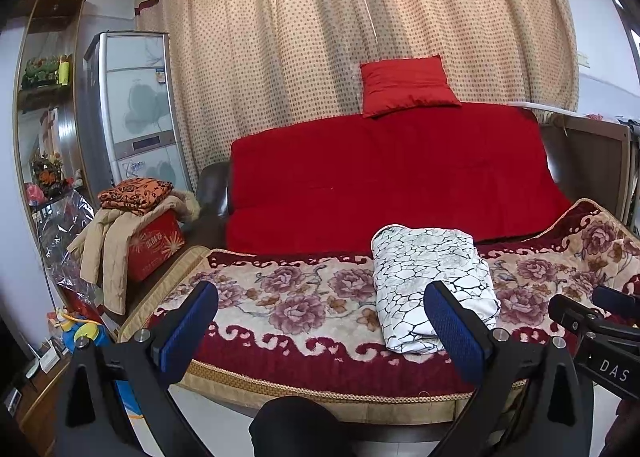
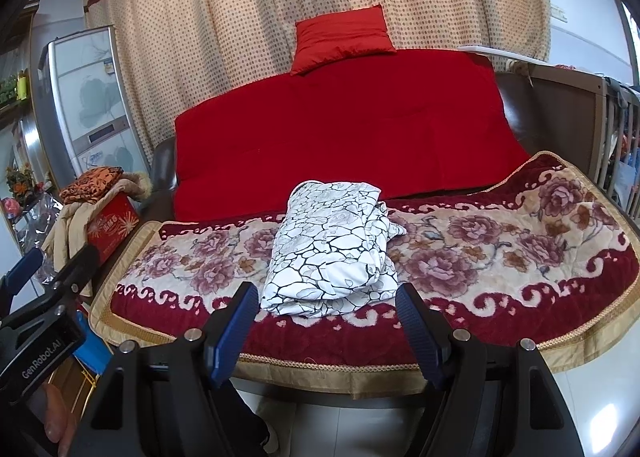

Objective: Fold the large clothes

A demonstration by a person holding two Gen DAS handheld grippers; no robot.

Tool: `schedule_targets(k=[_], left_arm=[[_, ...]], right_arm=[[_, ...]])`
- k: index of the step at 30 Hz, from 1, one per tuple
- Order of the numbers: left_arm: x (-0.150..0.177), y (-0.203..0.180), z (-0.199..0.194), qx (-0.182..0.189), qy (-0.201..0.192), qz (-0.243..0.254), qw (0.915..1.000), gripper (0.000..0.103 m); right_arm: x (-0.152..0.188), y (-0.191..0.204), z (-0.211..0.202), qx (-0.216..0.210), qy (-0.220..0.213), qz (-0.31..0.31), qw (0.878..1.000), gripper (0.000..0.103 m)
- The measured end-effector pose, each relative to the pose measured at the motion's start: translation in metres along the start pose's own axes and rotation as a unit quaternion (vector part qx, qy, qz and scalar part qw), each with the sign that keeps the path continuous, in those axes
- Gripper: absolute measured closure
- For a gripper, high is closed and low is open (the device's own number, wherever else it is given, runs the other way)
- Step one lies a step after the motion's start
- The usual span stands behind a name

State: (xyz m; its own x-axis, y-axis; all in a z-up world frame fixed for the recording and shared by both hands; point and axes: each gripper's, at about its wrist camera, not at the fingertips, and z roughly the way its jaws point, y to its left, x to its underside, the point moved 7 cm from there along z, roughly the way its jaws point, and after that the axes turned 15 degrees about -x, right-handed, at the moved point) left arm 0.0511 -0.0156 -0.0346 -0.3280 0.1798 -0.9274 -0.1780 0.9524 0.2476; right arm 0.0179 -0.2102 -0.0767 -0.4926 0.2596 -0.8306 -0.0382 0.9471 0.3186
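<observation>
On the floral blanket [image 2: 500, 257] before the red sofa [image 2: 340, 129], the white cloth [image 2: 332, 249] lies folded in a soft, light, floppy bundle just beyond both splayed, empty grippers, left [image 1: 320, 305] and right [image 2: 326, 305]; I'd pinch a near corner.

- Garment [image 2: 328, 253]: white, black crackle lines.
- Cover [image 2: 500, 257]: cream, mauve roses, maroon scrolls.
- Throw [image 2: 340, 129] and cushion [image 2: 340, 39]: red.
- Curtain [image 2: 240, 17]: beige, dotted.
- Pads [image 2: 234, 333]: blue.
</observation>
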Motion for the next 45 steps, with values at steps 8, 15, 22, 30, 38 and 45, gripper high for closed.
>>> schedule_targets(k=[8,15,22,30,38,45], left_arm=[[0.004,-0.001,0.004,-0.001,0.007,0.002,1.0000,0.001],[0.007,-0.003,0.006,0.003,0.013,0.005,0.9999,0.001],[0.010,-0.005,0.010,0.004,0.019,0.006,0.9998,0.001],[0.016,-0.012,0.023,0.007,0.033,0.018,0.9993,0.001],[0.015,-0.027,0.067,0.005,0.068,0.017,0.9975,0.001],[0.016,-0.049,0.124,0.000,0.113,0.019,0.9934,0.001]], right_arm=[[0.002,0.000,0.002,-0.001,0.000,0.004,1.000,0.028],[0.003,-0.001,0.004,-0.001,0.001,0.005,1.000,0.028],[0.003,-0.002,0.004,0.000,0.000,0.005,1.000,0.028],[-0.001,-0.005,0.013,0.006,0.004,0.002,1.000,0.028],[-0.029,-0.017,0.044,0.017,0.003,-0.003,1.000,0.028],[-0.041,-0.044,0.083,0.018,0.021,0.016,1.000,0.028]])
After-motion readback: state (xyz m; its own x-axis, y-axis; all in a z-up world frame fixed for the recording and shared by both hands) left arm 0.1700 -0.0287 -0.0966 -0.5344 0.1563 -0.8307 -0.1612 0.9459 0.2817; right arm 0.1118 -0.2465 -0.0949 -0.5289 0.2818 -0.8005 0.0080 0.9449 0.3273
